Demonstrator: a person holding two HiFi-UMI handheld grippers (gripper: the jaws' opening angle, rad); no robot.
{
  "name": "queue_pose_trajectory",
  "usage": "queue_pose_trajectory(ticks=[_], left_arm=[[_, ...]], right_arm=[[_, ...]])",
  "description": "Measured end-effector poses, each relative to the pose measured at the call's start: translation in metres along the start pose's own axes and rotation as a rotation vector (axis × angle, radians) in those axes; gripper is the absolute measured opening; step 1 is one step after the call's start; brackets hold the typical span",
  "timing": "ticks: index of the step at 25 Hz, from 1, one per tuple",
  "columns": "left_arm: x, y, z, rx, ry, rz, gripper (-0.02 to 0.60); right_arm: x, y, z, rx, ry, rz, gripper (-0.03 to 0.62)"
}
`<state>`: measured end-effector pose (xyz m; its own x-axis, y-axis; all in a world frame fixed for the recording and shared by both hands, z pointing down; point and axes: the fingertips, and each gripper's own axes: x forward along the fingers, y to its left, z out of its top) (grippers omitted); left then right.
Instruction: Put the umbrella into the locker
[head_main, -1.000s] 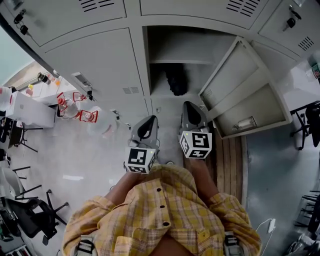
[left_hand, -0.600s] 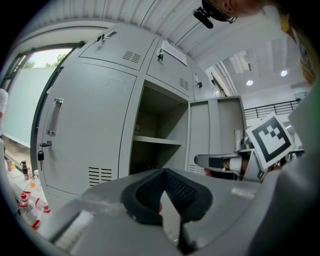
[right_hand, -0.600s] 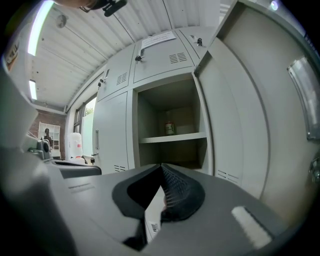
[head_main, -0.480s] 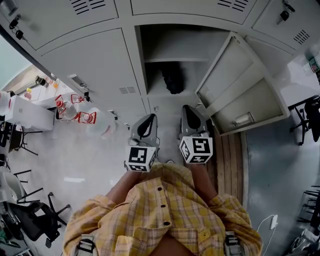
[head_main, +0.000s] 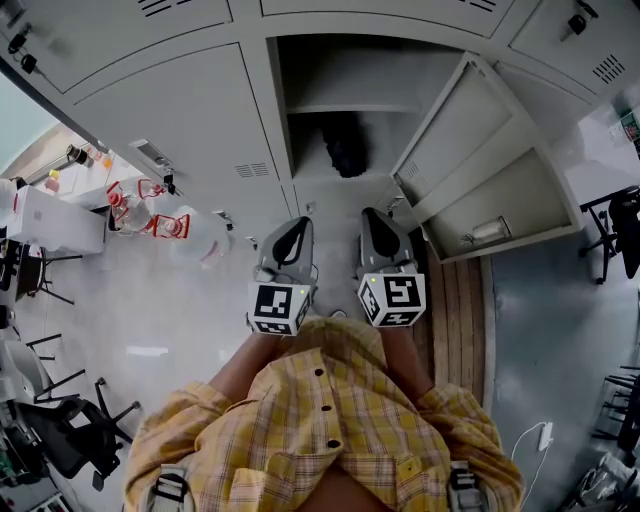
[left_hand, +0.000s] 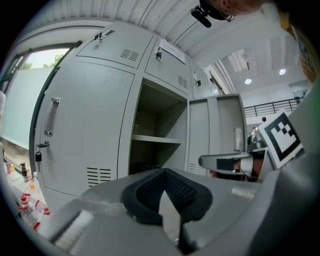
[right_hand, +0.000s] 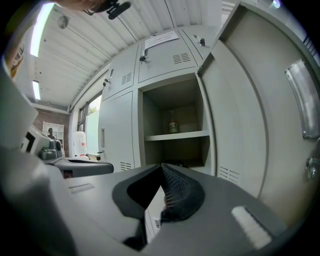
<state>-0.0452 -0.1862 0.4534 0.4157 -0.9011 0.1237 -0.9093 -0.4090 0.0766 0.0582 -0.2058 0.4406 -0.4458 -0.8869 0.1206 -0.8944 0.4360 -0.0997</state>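
The black umbrella (head_main: 345, 146) lies inside the open locker (head_main: 310, 90), on its floor under the shelf. It shows as a dark shape under the shelf in the left gripper view (left_hand: 143, 168) and just over the jaws in the right gripper view (right_hand: 176, 163). The locker door (head_main: 478, 165) stands swung out to the right. My left gripper (head_main: 295, 228) and right gripper (head_main: 372, 218) hang side by side in front of the locker, short of the opening. Both are shut with nothing in them (left_hand: 162, 175) (right_hand: 161, 170).
Closed locker doors (head_main: 170, 110) fill the wall left of the opening. A small can (right_hand: 173, 126) stands on the upper shelf. Red-labelled bottles (head_main: 150, 205) and a water jug (head_main: 195, 238) sit on the floor at left, office chairs (head_main: 60, 440) nearer. A wooden strip (head_main: 465, 310) lies under the door.
My right gripper has drawn back a little from the locker, now nearly level with the left one. The left gripper has stayed put. Both remain shut.
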Motion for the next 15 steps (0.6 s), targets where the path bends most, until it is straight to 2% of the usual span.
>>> queue_pose_trajectory(ticks=[15], left_arm=[[0.0042,0.0093,-0.005,-0.02,0.011,0.012,-0.003]], right_arm=[[0.0073,0.0053,-0.0034,0.024,0.007,0.059,-0.003]])
